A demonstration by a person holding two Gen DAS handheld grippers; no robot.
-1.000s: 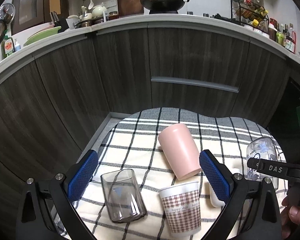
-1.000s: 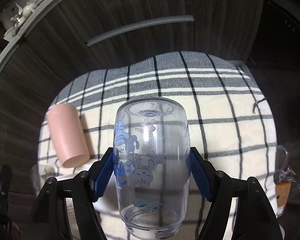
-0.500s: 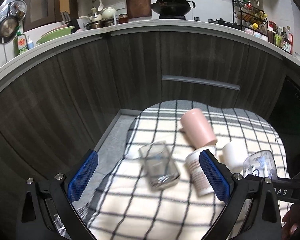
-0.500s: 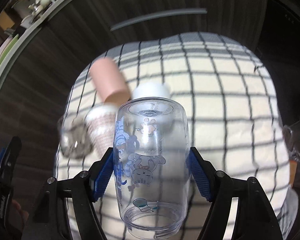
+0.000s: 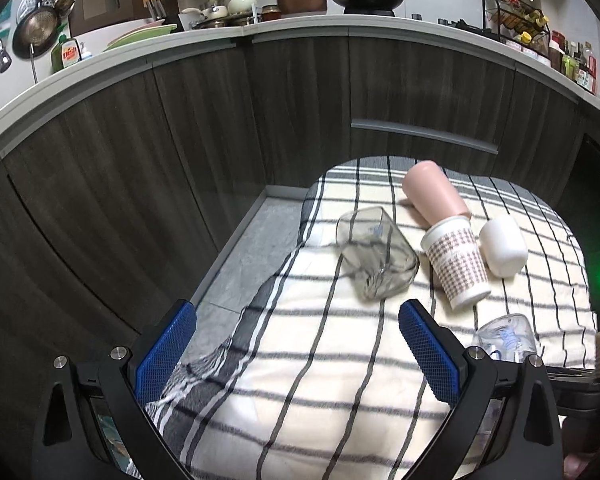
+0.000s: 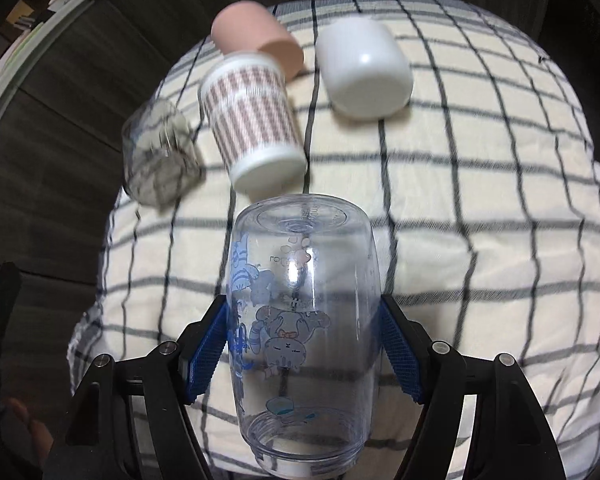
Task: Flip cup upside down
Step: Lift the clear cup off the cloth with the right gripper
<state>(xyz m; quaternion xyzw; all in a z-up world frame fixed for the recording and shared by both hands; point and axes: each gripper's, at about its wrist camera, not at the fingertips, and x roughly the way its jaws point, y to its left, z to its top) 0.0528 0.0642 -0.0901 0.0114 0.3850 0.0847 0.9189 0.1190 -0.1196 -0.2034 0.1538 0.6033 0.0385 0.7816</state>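
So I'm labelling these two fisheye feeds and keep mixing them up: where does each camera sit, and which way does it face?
Left wrist: sits behind the open left gripper, facing over the checked cloth toward dark kitchen cabinets; both blue-padded fingers show.
Right wrist: sits behind the right gripper, looking down along the clear cartoon cup it clamps; both fingers and the left gripper's edge show.
Shared: pink cup, houndstooth paper cup, white cup, smoky glass, clear cartoon cup.

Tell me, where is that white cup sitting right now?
The white cup lies on the checked cloth at its far side, just right of the patterned paper cup and the pink cup, in both views.
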